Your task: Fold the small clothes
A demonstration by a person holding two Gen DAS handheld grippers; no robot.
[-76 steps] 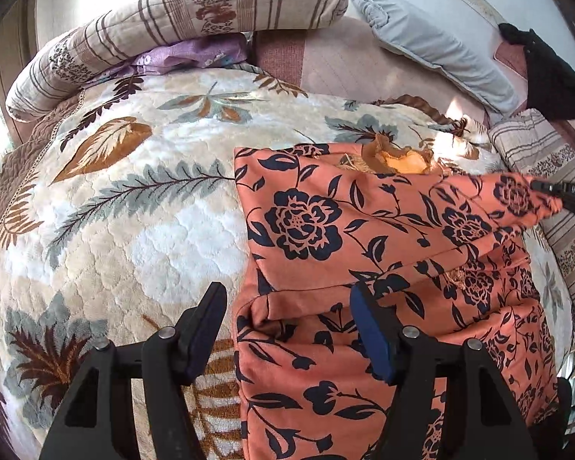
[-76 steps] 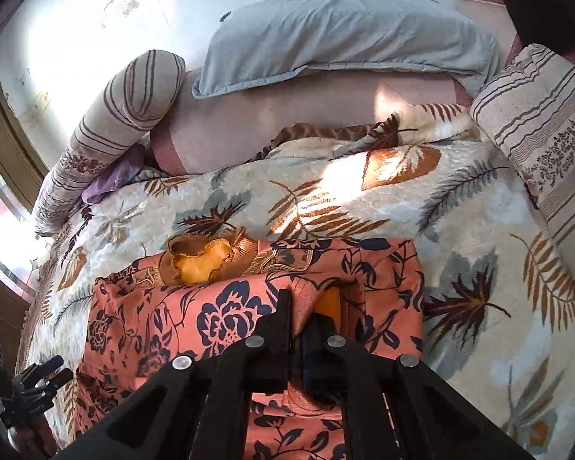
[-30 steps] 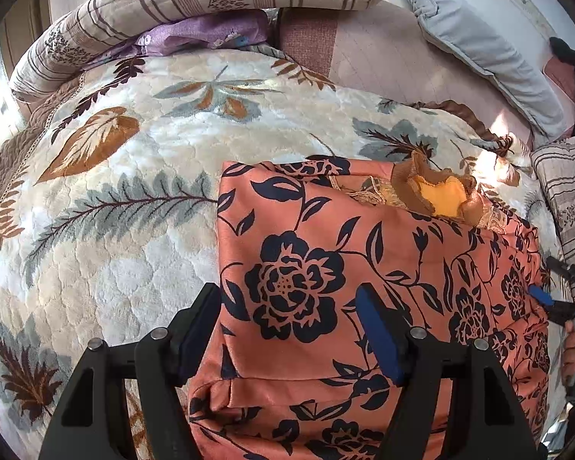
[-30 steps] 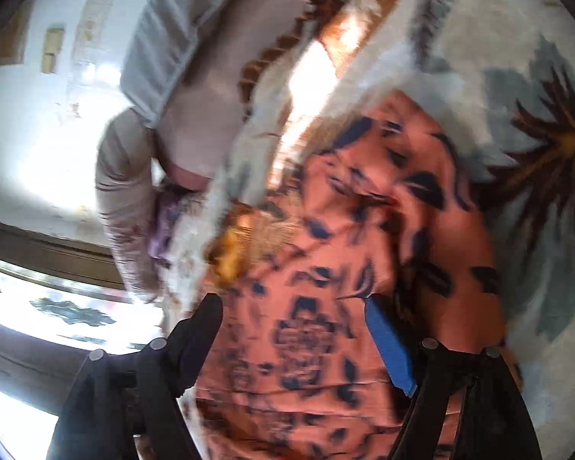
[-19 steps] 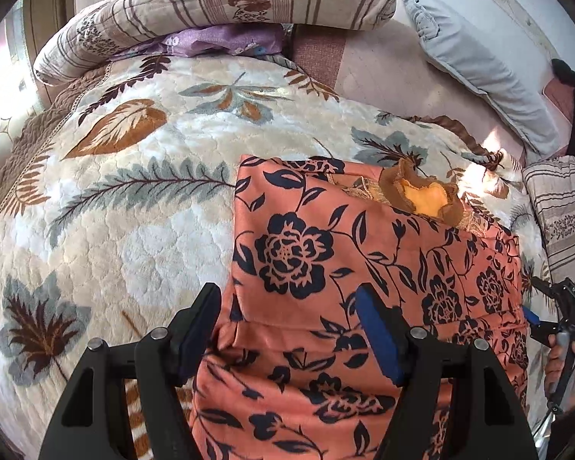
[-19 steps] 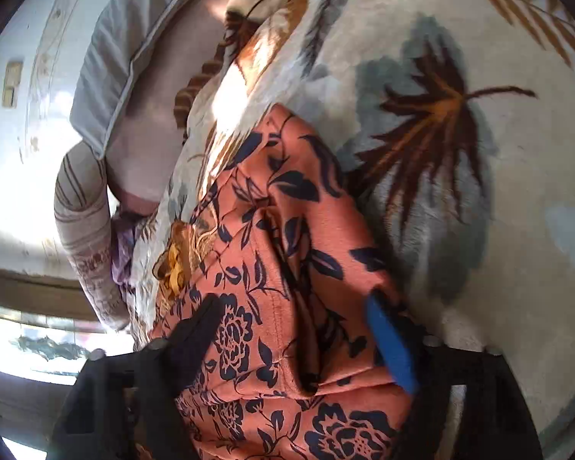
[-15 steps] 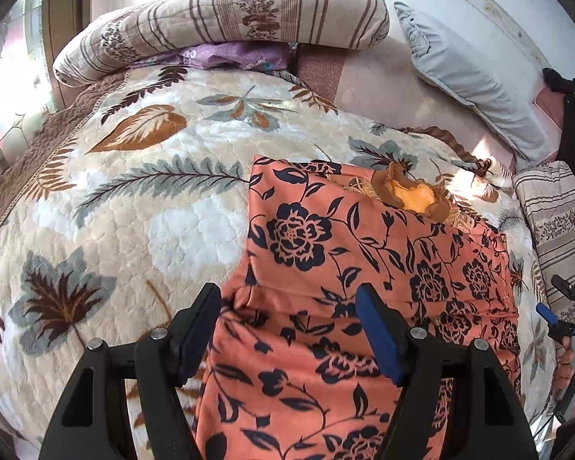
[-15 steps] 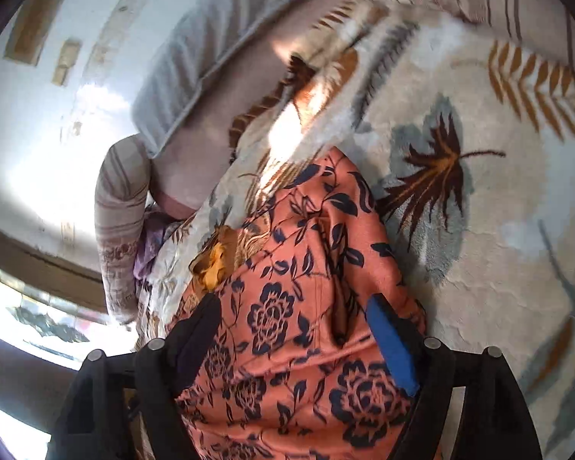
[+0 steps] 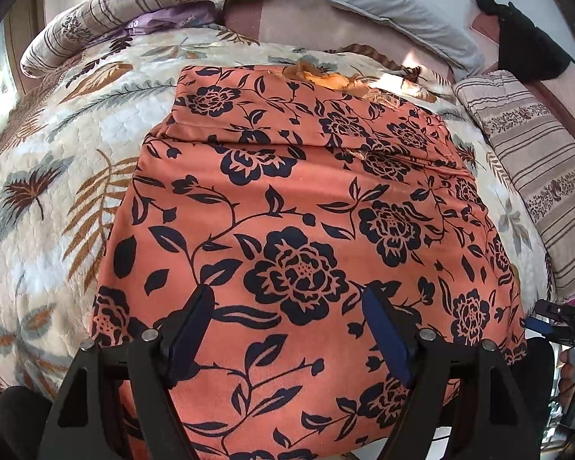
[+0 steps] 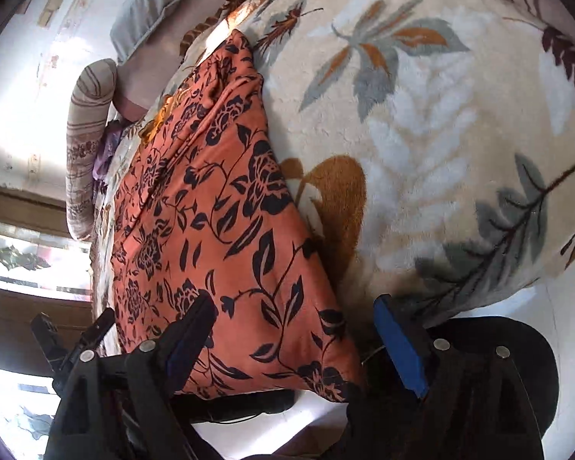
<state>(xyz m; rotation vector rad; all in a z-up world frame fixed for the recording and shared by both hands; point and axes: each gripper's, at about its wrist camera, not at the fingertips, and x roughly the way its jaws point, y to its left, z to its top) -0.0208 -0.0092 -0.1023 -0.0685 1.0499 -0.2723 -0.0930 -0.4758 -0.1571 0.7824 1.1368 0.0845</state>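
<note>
Both hands have pulled back toward the bed's near edge, left gripper (image 9: 287, 329) opening and right gripper (image 10: 291, 335) wide, both empty, over the orange floral garment (image 9: 295, 207) lying on the leaf-patterned blanket (image 9: 57, 176), so next comes gripping its near hem to fold upward.

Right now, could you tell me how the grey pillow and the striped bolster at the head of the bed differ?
The grey pillow is plain, while the striped bolster carries brown stripes and floral bands. The pillow is flat and slumps against the wall; the bolster is a plump roll. A purple cloth is tucked against the bolster, and nothing like it sits by the pillow. Both lie beyond the orange floral garment, clear of it.
</note>
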